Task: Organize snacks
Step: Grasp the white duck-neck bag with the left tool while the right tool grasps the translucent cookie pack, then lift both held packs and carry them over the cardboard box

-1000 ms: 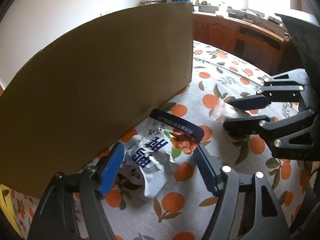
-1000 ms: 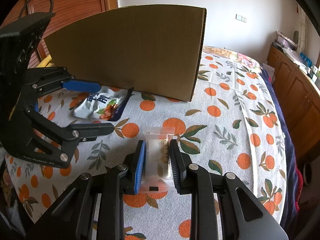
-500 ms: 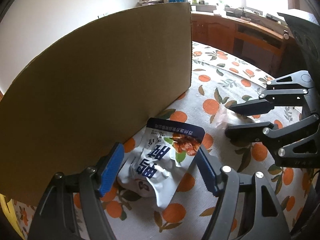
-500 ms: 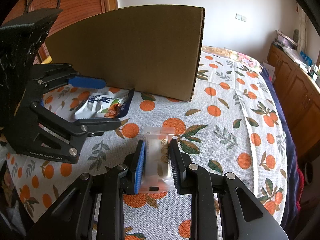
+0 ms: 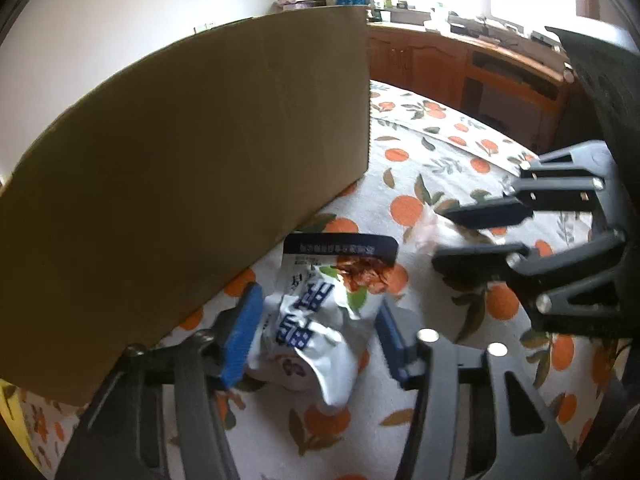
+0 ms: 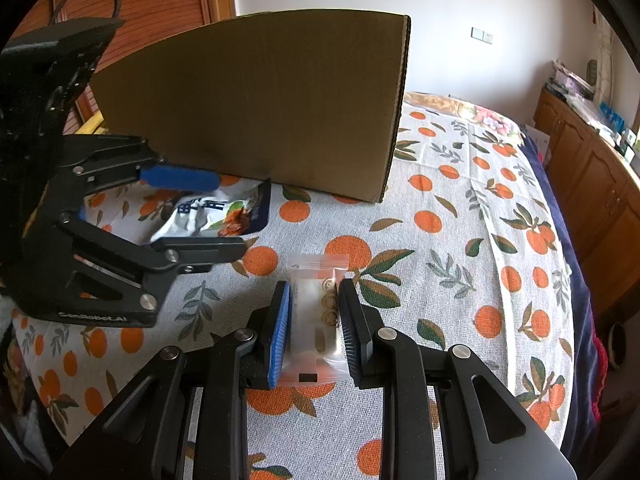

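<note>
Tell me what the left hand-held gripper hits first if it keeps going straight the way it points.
Probably the white snack pouch, already between the left hand-held gripper's closing jaws, then the orange-print cloth beneath.

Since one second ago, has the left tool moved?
Yes. The left tool has crept forward toward the cardboard box, and its jaws have just been closing around the white snack bag; the pads look close to it, contact unclear.

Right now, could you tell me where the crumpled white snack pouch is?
The crumpled white snack pouch lies on the orange-print cloth between the left claw's fingers, beside the brown cardboard box.
</note>
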`<state>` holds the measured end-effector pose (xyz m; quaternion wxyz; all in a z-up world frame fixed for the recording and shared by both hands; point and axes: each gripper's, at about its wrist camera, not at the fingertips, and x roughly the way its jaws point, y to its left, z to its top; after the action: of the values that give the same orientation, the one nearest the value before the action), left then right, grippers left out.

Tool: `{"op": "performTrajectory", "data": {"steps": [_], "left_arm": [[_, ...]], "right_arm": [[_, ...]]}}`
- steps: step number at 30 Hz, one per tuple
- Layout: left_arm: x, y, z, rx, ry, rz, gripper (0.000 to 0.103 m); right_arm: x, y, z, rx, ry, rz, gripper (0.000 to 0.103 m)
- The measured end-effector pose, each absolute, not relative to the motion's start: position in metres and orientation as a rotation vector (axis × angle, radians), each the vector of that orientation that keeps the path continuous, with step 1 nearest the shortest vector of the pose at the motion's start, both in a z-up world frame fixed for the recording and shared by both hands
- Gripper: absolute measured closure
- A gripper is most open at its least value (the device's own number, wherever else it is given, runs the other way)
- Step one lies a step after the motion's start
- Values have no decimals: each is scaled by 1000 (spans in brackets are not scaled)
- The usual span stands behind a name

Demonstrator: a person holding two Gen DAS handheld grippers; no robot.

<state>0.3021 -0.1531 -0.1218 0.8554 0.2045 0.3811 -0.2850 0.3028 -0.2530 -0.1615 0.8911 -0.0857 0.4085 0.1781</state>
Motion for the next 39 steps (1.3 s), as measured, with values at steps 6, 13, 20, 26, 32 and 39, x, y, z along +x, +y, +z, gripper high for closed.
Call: {"op": "performTrajectory", "data": {"steps": [6,13,20,26,32,39], "left_arm": [[285,-149,-119,457,805,-601,63],[271,-136,-104,407,773,-603,63],[260,-128,-95,389,741,-585,63],[258,-122,-94,367,741,-568,64],[255,-119,-94,353,740,-560,64],[251,-118,-89,336,718,-555,65]], "right_arm": [[303,-253,-162,-180,848,368,80],[303,-252,-161,-185,847,365,80],[301,-247,-161,-203,842,354,81],[300,-245,-161,-208,838,350,84],[296,-241,-157,-240,811,328,84],[288,-240,-151,-242,792,319,84]]}}
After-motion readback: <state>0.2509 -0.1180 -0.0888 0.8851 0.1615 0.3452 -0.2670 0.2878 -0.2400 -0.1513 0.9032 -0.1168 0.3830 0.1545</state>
